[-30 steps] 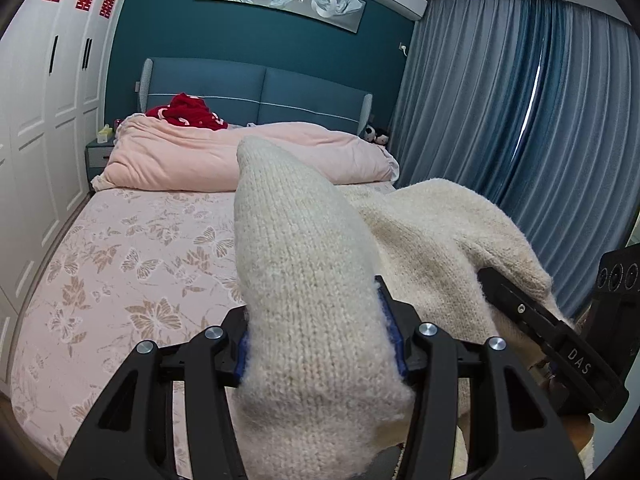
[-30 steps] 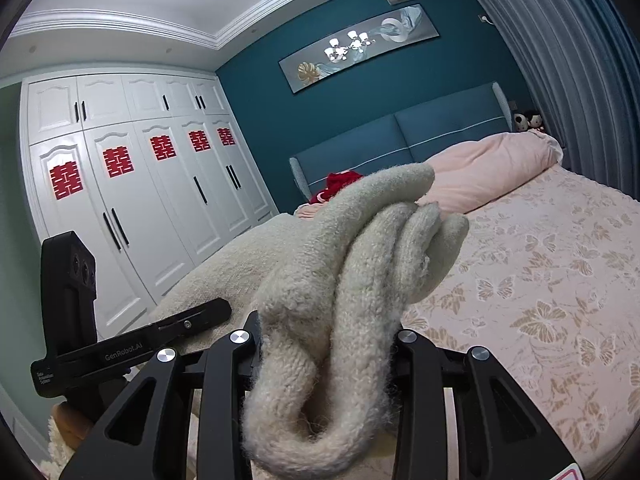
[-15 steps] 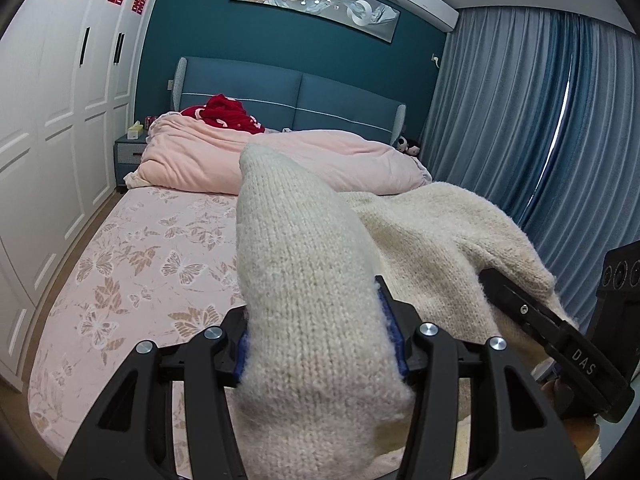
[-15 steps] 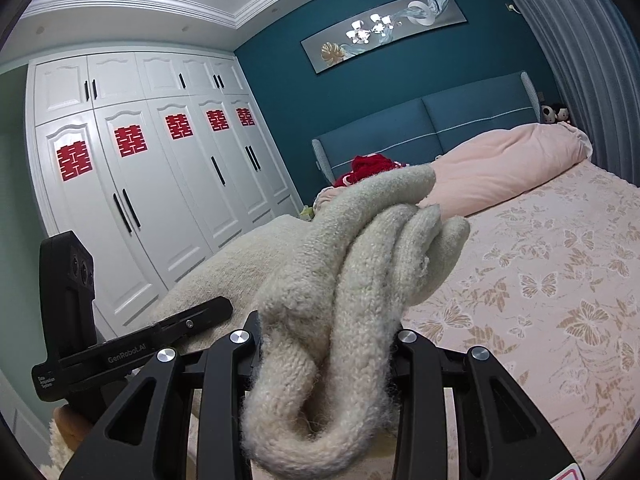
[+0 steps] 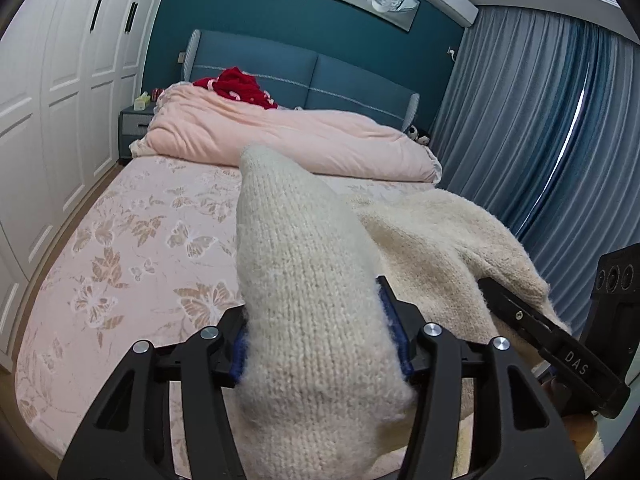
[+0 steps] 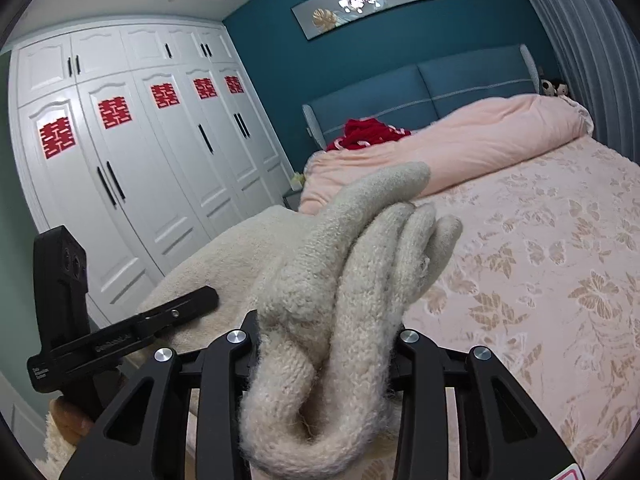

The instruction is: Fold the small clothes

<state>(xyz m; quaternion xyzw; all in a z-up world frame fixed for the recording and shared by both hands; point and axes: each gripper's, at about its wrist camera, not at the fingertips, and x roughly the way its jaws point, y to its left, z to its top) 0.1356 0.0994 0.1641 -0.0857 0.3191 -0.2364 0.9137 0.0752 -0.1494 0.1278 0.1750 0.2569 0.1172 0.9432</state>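
Hanging between both claws above bed (image 5: 132, 264): cream knit sweater (image 5: 432, 236). Left claw (image 5: 320, 340) pinching bunched knit fold, jaws just easing wider, wool still filling gap. Right claw (image 6: 326, 344) pinching thick doubled roll of same sweater (image 6: 360, 264), jaws likewise just easing wider. Pink quilt (image 5: 288, 140) heaped near headboard, red garment (image 5: 240, 86) on top.

Free room and obstacles over the bed.
The floral sheet (image 5: 132, 264) lies open ahead of both grippers; a rolled pink duvet (image 5: 288, 140) bars the head end, wardrobe doors (image 6: 132, 184) wall one side, curtains (image 5: 532, 128) the other.
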